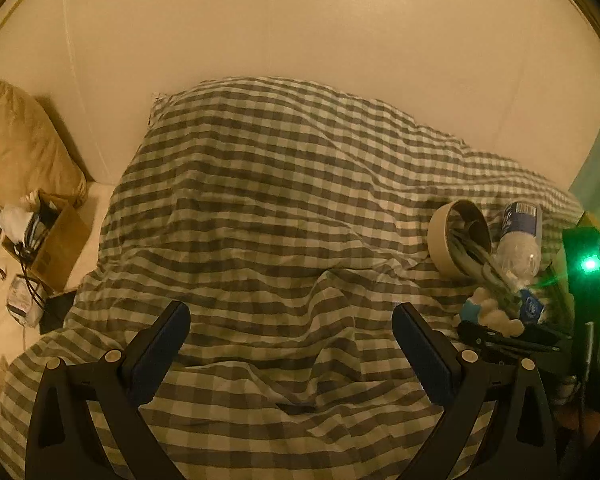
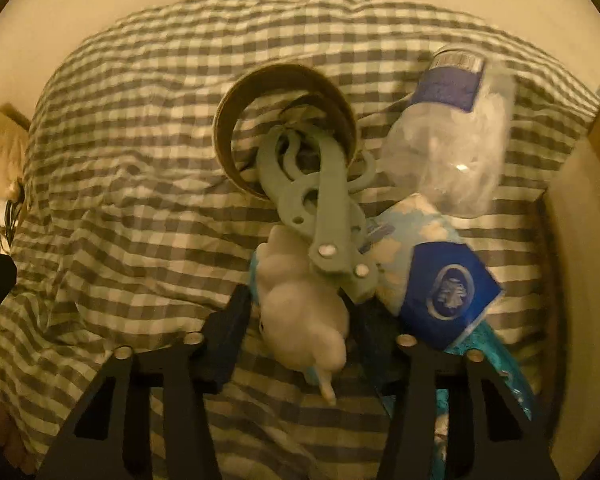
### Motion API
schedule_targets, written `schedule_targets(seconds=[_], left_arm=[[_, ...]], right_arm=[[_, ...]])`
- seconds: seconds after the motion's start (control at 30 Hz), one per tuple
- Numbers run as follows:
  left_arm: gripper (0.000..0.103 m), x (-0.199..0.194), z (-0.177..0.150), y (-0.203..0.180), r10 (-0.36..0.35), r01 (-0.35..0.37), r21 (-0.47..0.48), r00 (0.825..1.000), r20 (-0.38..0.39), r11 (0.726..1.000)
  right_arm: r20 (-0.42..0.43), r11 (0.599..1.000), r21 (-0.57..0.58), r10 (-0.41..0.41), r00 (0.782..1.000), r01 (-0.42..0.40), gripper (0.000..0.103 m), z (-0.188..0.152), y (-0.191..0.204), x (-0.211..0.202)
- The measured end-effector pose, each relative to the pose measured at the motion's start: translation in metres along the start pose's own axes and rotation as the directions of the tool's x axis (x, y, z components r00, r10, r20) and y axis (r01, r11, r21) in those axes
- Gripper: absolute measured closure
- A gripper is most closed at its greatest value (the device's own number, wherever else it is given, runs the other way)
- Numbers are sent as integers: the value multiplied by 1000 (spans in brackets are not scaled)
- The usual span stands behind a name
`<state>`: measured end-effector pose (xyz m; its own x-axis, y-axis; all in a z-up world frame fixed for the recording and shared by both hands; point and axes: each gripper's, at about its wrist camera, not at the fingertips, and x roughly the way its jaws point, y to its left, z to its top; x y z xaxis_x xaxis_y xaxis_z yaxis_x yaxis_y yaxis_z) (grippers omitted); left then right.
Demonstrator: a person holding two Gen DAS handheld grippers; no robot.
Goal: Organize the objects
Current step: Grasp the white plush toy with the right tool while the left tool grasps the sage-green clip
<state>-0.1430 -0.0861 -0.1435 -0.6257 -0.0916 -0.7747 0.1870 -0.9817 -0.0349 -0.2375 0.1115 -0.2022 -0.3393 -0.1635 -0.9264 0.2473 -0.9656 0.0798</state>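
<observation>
In the right wrist view my right gripper [image 2: 300,312] is closed around a white plush toy [image 2: 304,320] lying on the checked duvet [image 2: 140,160]. Against the toy lie a green plastic tool [image 2: 320,208], a tape roll [image 2: 284,128], a clear plastic bottle with a blue label [image 2: 448,136] and a blue tissue packet [image 2: 444,288]. In the left wrist view my left gripper [image 1: 292,320] is open and empty over bare duvet [image 1: 280,200]. The same pile shows at its right: tape roll [image 1: 458,240], bottle [image 1: 518,240], plush toy [image 1: 496,316].
A cardboard box [image 1: 56,240] with cables and a beige pillow [image 1: 20,148] sit at the left by the wall. A wooden board [image 2: 580,260] borders the bed at the right. A device with a green light [image 1: 590,264] is at the far right.
</observation>
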Motion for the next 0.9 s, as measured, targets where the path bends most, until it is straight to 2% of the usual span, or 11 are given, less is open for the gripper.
schedule_targets(seconds=[0.13, 0.33, 0.4, 0.47, 0.67, 0.83, 0.9], left_arm=[[0, -7, -2, -9, 22, -22, 36, 1000, 14, 999], [0, -20, -1, -36, -7, 5, 71, 1000, 22, 997], [0, -20, -2, -51, -18, 16, 88, 1000, 19, 996], [0, -18, -2, -67, -30, 28, 96, 999, 15, 995], [0, 13, 3, -99, -36, 43, 125, 998, -51, 991], [2, 39, 11, -121, -122, 132, 112, 988, -93, 985], [8, 54, 10, -134, -169, 185, 118, 977, -129, 976]], right_arm=[[38, 998, -52, -30, 999, 32, 59, -14, 8, -17], [178, 989, -130, -44, 983, 68, 59, -44, 7, -90], [213, 985, -143, -62, 975, 93, 59, -42, 0, -115], [208, 984, -154, -60, 976, 93, 59, -35, -6, -128], [200, 976, -202, -42, 979, 83, 59, -17, -11, -125], [221, 975, -201, -48, 974, 94, 59, -6, -24, -122], [230, 977, -191, -50, 972, 95, 59, -4, -30, -122]])
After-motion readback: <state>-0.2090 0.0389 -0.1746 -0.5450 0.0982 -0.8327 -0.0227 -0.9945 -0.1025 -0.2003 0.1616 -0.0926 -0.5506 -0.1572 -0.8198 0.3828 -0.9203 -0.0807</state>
